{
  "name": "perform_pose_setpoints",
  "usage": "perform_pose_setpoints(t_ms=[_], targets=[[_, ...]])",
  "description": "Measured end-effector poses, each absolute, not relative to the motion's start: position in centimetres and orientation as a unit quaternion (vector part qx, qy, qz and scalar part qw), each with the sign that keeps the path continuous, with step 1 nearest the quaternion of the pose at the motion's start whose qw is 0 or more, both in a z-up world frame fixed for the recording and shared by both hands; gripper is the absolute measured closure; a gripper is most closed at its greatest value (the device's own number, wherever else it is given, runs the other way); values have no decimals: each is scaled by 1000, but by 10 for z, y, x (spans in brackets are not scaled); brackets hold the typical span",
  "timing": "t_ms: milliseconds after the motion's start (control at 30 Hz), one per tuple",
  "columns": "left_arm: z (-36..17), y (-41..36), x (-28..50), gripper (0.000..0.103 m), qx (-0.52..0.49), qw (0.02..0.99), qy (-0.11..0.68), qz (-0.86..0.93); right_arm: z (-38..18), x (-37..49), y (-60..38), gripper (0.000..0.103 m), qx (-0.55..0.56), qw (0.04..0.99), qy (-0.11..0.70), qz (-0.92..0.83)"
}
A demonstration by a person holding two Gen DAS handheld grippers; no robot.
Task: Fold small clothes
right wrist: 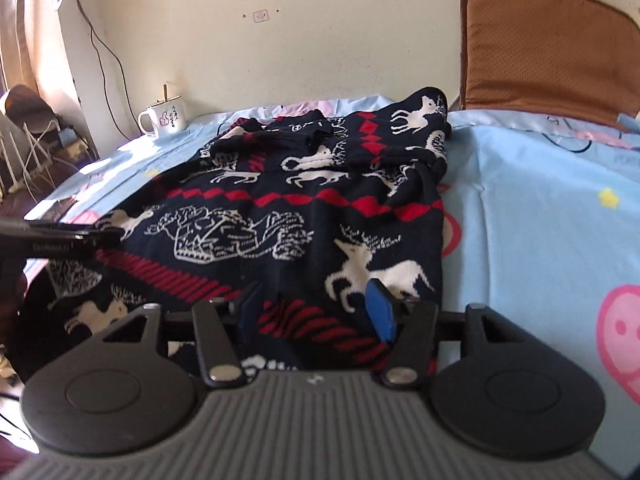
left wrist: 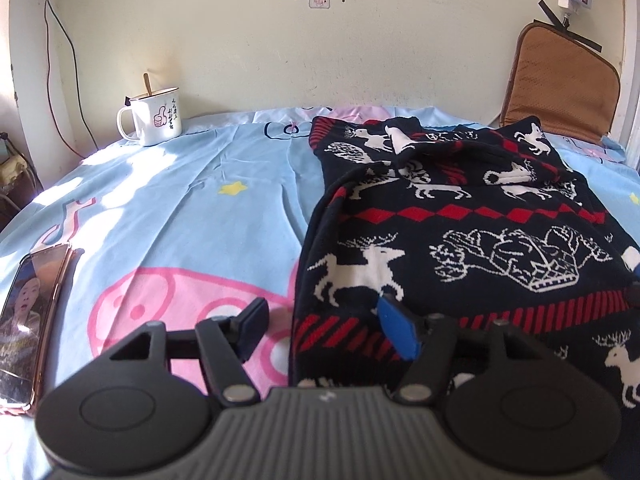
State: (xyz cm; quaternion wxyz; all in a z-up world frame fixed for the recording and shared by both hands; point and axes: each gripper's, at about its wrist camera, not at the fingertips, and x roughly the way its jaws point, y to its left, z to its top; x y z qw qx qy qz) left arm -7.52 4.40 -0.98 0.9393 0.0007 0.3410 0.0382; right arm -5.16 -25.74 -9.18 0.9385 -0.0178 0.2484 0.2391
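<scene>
Bedsheet (left wrist: 168, 200): light blue with pink cartoon shapes and yellow stars; fills the lower two thirds of both views, sunlit at left.
Wall (left wrist: 280, 48): cream, marked, across the top of both views; a dark cable hangs down it at upper left.
Sweater (left wrist: 460, 216): dark navy knit with white reindeer and red diamond bands; lies on the sheet, right of centre in the left wrist view, centre-left in the right wrist view (right wrist: 280, 208). Far end rumpled, a sleeve folded across the body; near hem flat.
Cushion (right wrist: 548, 48): brown, leaning on the wall at upper right, just past the sweater's far corner.
Left gripper (left wrist: 324, 324): bottom centre; jaws apart with nothing gripped. Blue pad (left wrist: 398, 330) over the sweater's near-left hem, dark pad over bare sheet, the hem edge between them.
Right gripper (right wrist: 316, 314): bottom centre; jaws apart, both pads above the near hem, not pinching it.
Phone (left wrist: 28, 320): lower left, flat on the sheet, screen lit.
Mug (left wrist: 154, 118): white, thumbs-up print, stick inside; stands by the wall, upper left.
</scene>
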Motion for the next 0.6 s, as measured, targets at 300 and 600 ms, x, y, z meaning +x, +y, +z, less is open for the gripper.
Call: perform_pose_setpoints(t_ms=[300, 600], targets=[[-16, 47, -83, 27, -2, 946, 320, 52, -102, -74, -256, 36, -34, 952, 212, 218], [-17, 50, -83, 19, -7, 945, 322, 62, -104, -72, -274, 36, 48, 949, 208, 234]])
